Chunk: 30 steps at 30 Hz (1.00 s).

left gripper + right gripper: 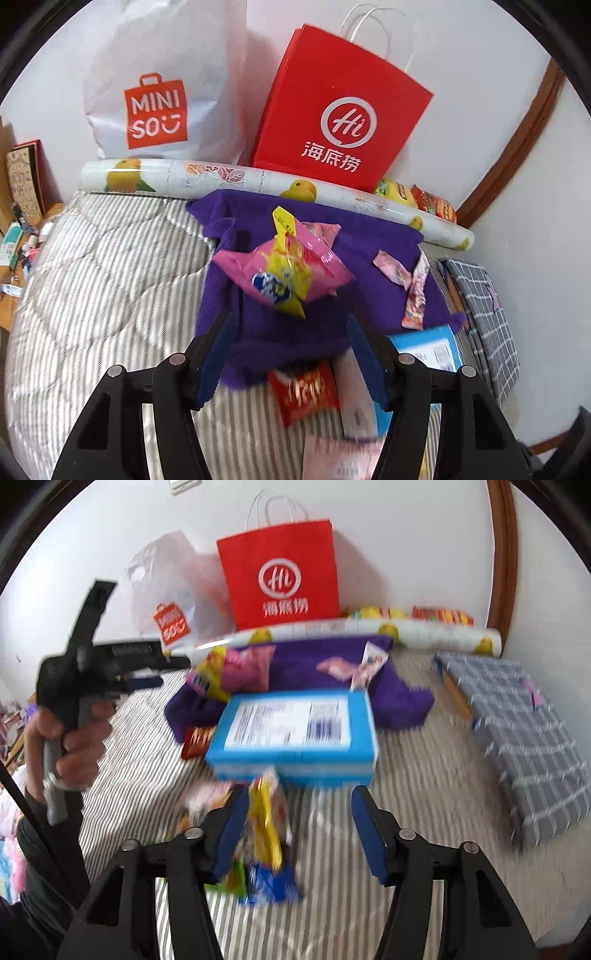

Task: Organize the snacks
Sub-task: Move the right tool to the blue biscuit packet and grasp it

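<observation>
**A:** Left wrist view, how far along is this? Snacks look scattered all over the bed (92,258). Pink bag (284,269) on the purple cloth (369,236), red packet (306,395) near the foot edge, blue box (295,731) mid-bed.

**B:** Barely started, I'd guess. Left gripper (291,354) fingers apart, holding nothing. Right gripper (295,834) fingers apart too, with a yellow packet (266,827) lying between them, not clamped. Only a few packs (417,197) sit by the red bag (340,110) at the wall edge.
</observation>
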Tool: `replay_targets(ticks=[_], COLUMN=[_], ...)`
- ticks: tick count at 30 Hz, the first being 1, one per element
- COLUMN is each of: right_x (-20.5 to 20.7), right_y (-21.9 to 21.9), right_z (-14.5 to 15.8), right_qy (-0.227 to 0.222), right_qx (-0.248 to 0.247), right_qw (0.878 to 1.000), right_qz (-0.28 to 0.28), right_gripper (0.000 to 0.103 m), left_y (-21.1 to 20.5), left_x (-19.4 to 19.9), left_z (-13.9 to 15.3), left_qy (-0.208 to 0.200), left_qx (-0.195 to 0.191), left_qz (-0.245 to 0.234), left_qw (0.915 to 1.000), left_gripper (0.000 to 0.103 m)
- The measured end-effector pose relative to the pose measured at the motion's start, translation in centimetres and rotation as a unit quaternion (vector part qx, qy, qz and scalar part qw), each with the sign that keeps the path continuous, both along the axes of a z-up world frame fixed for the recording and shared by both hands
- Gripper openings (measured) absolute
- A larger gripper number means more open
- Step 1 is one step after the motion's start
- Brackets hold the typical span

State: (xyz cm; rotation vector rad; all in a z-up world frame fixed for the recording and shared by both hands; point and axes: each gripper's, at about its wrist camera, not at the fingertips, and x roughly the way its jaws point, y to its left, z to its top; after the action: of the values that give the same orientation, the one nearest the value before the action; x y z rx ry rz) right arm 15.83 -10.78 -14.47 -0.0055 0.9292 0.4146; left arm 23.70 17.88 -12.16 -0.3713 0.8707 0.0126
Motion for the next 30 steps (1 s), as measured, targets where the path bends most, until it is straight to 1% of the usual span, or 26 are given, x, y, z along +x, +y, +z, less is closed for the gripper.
replay_targets(ticks=[3,7,11,13,15,17,20,22,24,26,27,28,30], right_x=[-1.3,-2.5,-2.6,-2.5,-2.7,-2.8,-3.3,-3.5,-3.7,-4.1,-4.2,-4.3,-4.3], right_y=[0.1,0.8,1.5,1.9,2.1,2.5,3.2,3.7,4.2,4.8,4.8,4.5,4.0], right_z=[-1.6,-3.3,-4.7,-5.4,-5.7,-6.1,-6.4,-6.8,-7.0,-7.1,-7.1,-7.0,-6.8], right_qy=[0.024,0.041,0.044,0.051,0.047,0.056,0.054,0.051,0.035,0.016,0.014,0.015,0.018], right_qx=[-0.002,-0.017,-0.036,-0.039,-0.036,-0.039,-0.049,-0.06,-0.069,-0.092,-0.09,-0.084,-0.083], right_qw=[1.0,0.999,0.998,0.998,0.998,0.997,0.996,0.996,0.996,0.994,0.994,0.995,0.994], right_qz=[0.009,0.023,0.022,0.025,0.029,0.039,0.044,0.046,0.049,0.054,0.056,0.058,0.063], right_gripper=[0.049,0.043,0.043,0.042,0.042,0.042,0.047,0.056,0.059,0.057,0.05,0.047,0.045], left_y=[-0.1,0.2,-0.2,-0.2,-0.2,-0.1,-0.1,-0.4,-0.8,-1.3,-1.6,-1.9,-2.3], left_x=[-2.3,-4.4,-6.4,-7.3,-7.8,-8.4,-8.9,-9.2,-9.6,-10.0,-10.2,-10.5,-11.0], left_z=[0.9,1.3,1.6,1.7,1.8,1.9,2.0,2.0,1.9,1.7,1.6,1.5,1.2], left_qy=[-0.007,-0.007,-0.008,-0.008,-0.007,-0.006,-0.006,-0.007,-0.005,-0.002,0.0,0.001,0.003], left_qx=[0.014,0.009,0.025,0.03,0.034,0.037,0.041,0.045,0.047,0.054,0.059,0.064,0.07], left_qz=[-0.003,-0.003,-0.005,-0.006,-0.005,-0.004,-0.005,-0.008,-0.013,-0.02,-0.023,-0.027,-0.035], left_qw=[0.9999,0.9999,0.9996,0.9995,0.9994,0.9993,0.9991,0.9989,0.9988,0.9984,0.998,0.9976,0.9969], left_gripper=[0.061,0.061,0.061,0.061,0.061,0.061,0.061,0.061,0.061,0.061,0.061,0.061,0.061])
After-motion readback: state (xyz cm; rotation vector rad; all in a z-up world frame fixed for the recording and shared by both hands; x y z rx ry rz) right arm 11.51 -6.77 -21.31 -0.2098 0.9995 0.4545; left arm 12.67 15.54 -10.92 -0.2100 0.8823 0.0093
